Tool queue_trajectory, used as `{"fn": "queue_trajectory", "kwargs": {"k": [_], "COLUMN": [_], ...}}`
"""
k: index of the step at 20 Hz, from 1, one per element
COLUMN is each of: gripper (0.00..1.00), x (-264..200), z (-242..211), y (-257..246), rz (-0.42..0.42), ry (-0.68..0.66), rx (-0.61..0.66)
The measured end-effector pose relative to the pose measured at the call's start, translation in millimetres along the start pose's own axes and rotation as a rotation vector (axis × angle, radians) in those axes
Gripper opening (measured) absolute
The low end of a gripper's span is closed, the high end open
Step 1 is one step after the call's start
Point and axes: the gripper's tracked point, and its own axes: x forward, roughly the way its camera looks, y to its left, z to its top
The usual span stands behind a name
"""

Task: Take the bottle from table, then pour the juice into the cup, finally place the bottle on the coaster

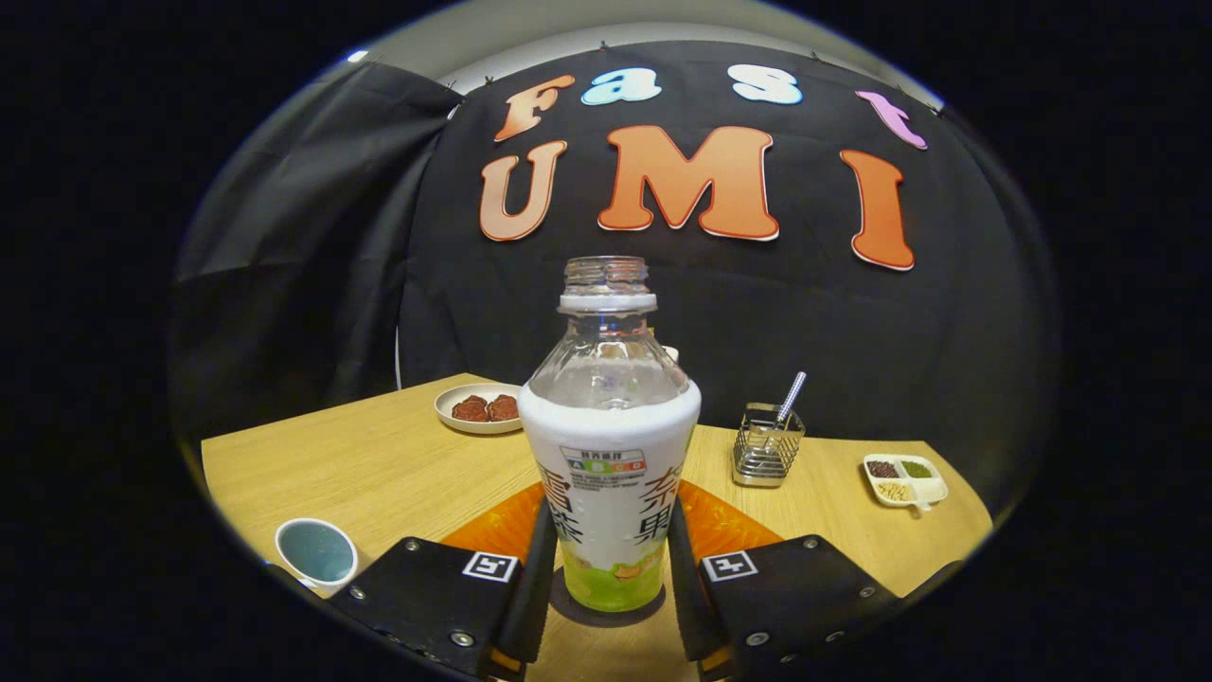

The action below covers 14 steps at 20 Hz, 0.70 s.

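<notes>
A clear uncapped bottle with a white and green label stands upright between my fingers. Its clear upper part looks empty. It rests on a dark round coaster that lies on an orange mat. My gripper holds the bottle low on its label, the left finger and the right finger pressing its two sides. A white cup with a blue inside stands on the table to the left of the left finger.
The wooden table carries a plate with two brown pieces behind the bottle to the left. To the right, beyond the fingers, stand a wire holder with a metal utensil and a small divided dish.
</notes>
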Motion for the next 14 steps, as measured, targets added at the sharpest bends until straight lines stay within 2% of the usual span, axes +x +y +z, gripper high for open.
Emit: {"fn": "queue_trajectory", "kwargs": {"k": [6,11,14], "gripper": [0.56,0.56,0.61], "x": [22.2,26.6,28.4], "z": [-28.6,-35.4,-32.4], "y": [-1.3,-4.2,-6.4], "rz": [-0.008,-0.017,-0.018], "ry": [0.073,0.091,0.093], "rx": [0.038,0.06,0.079]}}
